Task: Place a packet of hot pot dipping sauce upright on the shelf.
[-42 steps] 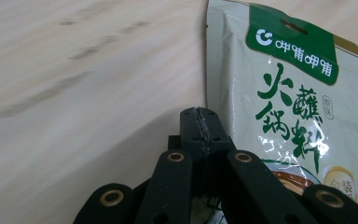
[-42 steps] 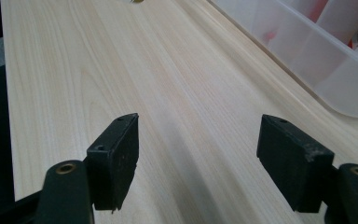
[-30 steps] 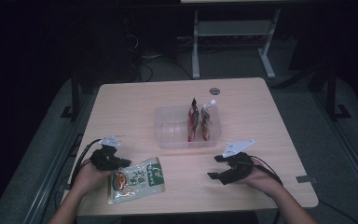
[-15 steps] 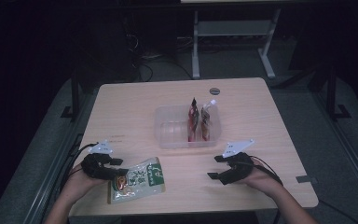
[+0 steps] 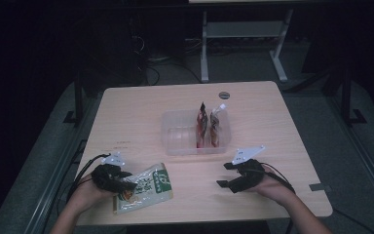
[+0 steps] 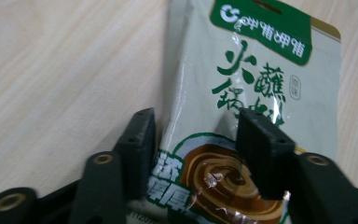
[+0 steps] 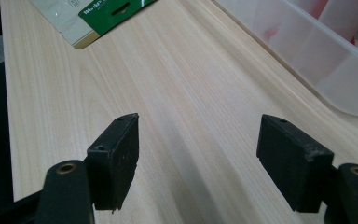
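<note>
The left gripper (image 6: 196, 135) has its jaws spread around the lower end of a green-and-white sauce pouch (image 6: 251, 93) lying flat near the table's front left; one jaw overlaps the pouch face, the other sits at its edge. The right gripper (image 7: 198, 154) hovers wide open over bare wood, holding nothing. A clear plastic bin (image 5: 175, 134) at mid-table holds upright packets (image 5: 208, 126). The light wooden table (image 5: 141, 109) stands in a dark room
</note>
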Tool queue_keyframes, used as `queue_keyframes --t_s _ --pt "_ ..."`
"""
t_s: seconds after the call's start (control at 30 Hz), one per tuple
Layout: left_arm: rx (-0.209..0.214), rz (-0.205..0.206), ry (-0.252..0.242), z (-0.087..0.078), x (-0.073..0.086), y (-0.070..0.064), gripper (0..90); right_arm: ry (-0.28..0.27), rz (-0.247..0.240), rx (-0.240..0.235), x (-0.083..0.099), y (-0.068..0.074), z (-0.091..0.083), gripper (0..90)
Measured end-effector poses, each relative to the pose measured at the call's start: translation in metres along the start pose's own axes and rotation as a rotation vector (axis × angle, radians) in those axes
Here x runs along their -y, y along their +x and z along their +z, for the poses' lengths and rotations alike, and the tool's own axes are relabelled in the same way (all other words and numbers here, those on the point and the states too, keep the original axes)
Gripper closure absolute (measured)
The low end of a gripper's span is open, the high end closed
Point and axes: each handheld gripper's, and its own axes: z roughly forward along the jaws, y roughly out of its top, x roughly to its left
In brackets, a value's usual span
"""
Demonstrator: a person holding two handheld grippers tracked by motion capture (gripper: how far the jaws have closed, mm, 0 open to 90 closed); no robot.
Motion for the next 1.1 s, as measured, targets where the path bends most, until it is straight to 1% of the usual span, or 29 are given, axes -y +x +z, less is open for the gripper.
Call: queue_keyframes --t_s 0.03,0.1,0.17,0.2,0.27,0.3,0.37,0.43,0.47,0.6,0.67,0.7,0.73,0.83,0.97,1.0,1.1 --pt "0.0 0.007 0.007 0.0 -0.001 0.0 55.2 -0.001 -0.002 0.0 0.0 0.0 0.0 29.0" --pt "0.006 0.0 0.008 0.0 -0.001 0.001 61.5 0.0 0.0 -0.001 0.0 0.001 0.0 28.6" --pt "0.017 -0.003 0.02 -0.001 -0.002 0.001 67.9 0.001 0.006 -0.005 -0.001 0.001 0.0 27.8" --pt "0.028 -0.006 0.019 -0.001 -0.002 0.001 71.1 0.001 0.01 -0.01 -0.001 0.001 0.0 27.3" --pt "0.027 0.008 0.033 -0.002 -0.003 0.0 81.0 0.004 0.018 -0.018 -0.003 0.001 -0.001 25.7" --pt "0.024 0.001 0.031 -0.001 -0.004 -0.001 83.3 0.005 0.018 -0.021 -0.003 0.001 -0.001 25.7" --pt "0.042 -0.006 0.023 -0.002 -0.003 -0.001 86.7 -0.001 0.024 -0.041 -0.005 0.001 -0.002 23.9" --pt "0.043 -0.017 0.014 -0.003 -0.003 -0.001 88.3 -0.008 0.027 -0.055 -0.006 0.001 -0.003 20.5" --pt "0.048 -0.024 0.007 -0.003 -0.003 -0.002 88.6 -0.007 0.03 -0.054 -0.007 0.0 -0.003 19.8" --pt "0.063 -0.037 -0.022 -0.003 -0.009 -0.006 89.1 -0.005 0.043 -0.077 -0.009 0.0 -0.004 19.2" --pt "0.07 -0.037 -0.041 -0.003 -0.013 -0.01 89.2 -0.005 0.039 -0.081 -0.01 0.001 -0.005 19.0" --pt "0.069 -0.038 -0.048 -0.004 -0.016 -0.013 89.2 -0.006 0.042 -0.083 -0.01 0.002 -0.005 18.9" --pt "0.068 -0.032 -0.051 -0.004 -0.018 -0.015 89.2 -0.007 0.039 -0.085 -0.01 0.002 -0.005 18.7" --pt "0.066 -0.037 -0.082 -0.005 -0.026 -0.022 89.3 -0.018 0.042 -0.091 -0.012 0.003 -0.005 19.2" --pt "0.071 -0.036 -0.142 -0.009 -0.035 -0.029 89.3 -0.032 0.05 -0.112 -0.016 0.003 -0.005 20.1" --pt "0.068 -0.029 -0.162 -0.009 -0.039 -0.032 89.3 -0.033 0.051 -0.118 -0.018 0.003 -0.005 20.1" --pt "0.065 -0.017 -0.187 -0.011 -0.046 -0.037 89.3 -0.049 0.044 -0.129 -0.023 0.003 -0.003 20.2"
